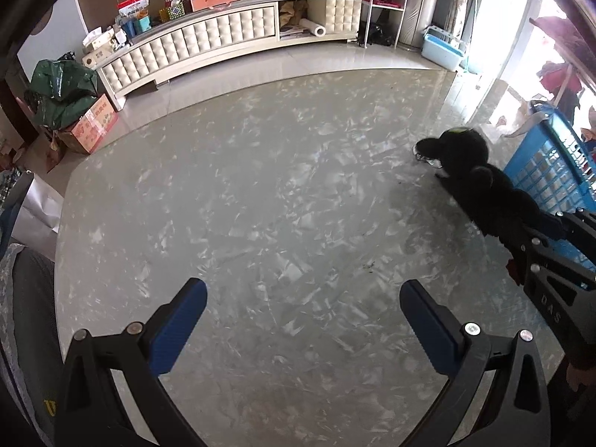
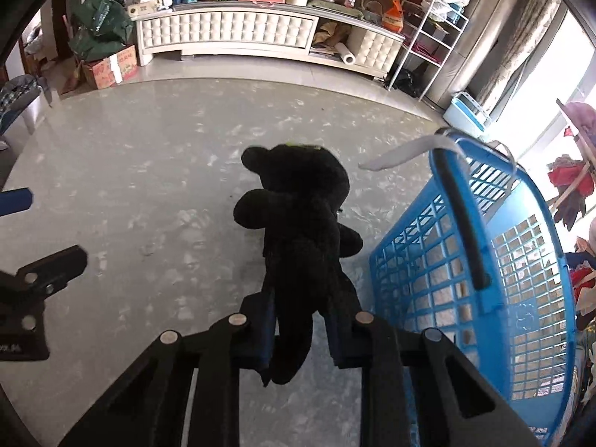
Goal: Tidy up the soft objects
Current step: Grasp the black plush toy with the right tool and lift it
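Observation:
A black plush toy point(image 2: 298, 216) with a green patch on its head hangs from my right gripper point(image 2: 301, 329), whose blue pads are shut on its lower body. The toy's head and arms stretch forward over the grey marbled table point(image 2: 149, 186). Just right of it stands a blue plastic lattice basket point(image 2: 465, 260). In the left wrist view the same plush toy point(image 1: 480, 182) lies at the right beside the blue basket point(image 1: 547, 178), with the right gripper point(image 1: 551, 257) on its near end. My left gripper point(image 1: 302, 320) is open over bare table, nothing between its fingers.
A white strap point(image 2: 402, 151) hangs off the basket's rim. Beyond the table's far edge stand a long cream cabinet point(image 1: 208, 48) loaded with boxes, a white wire shelf point(image 2: 428, 37), a light blue bin point(image 1: 443, 50) and a cardboard box point(image 1: 93, 126) with a green bag.

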Motion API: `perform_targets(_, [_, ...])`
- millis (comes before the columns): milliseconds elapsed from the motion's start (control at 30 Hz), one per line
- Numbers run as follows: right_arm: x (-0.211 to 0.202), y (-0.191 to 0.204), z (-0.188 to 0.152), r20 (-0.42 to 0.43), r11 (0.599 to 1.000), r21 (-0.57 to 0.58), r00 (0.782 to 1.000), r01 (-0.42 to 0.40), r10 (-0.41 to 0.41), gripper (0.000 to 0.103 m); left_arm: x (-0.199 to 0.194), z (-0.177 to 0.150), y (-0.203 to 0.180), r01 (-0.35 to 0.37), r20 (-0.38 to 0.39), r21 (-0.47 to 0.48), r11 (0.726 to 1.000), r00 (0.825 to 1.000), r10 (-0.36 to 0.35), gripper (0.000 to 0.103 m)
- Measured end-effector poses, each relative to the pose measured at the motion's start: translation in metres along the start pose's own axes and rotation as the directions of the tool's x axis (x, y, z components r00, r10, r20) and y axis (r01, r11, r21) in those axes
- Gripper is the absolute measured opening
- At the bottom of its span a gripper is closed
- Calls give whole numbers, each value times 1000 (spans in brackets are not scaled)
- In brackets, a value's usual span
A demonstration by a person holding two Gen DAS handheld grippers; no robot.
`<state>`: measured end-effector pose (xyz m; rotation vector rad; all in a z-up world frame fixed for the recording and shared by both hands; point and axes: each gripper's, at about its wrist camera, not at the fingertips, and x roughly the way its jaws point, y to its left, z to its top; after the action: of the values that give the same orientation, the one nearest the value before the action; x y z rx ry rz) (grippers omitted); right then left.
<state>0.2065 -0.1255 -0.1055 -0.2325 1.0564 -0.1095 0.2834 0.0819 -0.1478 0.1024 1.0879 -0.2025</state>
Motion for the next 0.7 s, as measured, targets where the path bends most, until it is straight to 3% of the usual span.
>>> perform_targets(300, [-40,12,-15,53,999,-34,998,-33,35,14,-22,-6,-8,42,39,3,999,998,-42,103])
perform_targets(500, [-59,3,-16,83,996,-44,993,-79,83,11,-50,-14,-19,82,87,-1,997,993,-82,103])
perform_targets(700, [-82,-12,-22,135,993,-64,985,-103,110,9,-87,-15,-28,75,133,-5,997,988,-74,103])
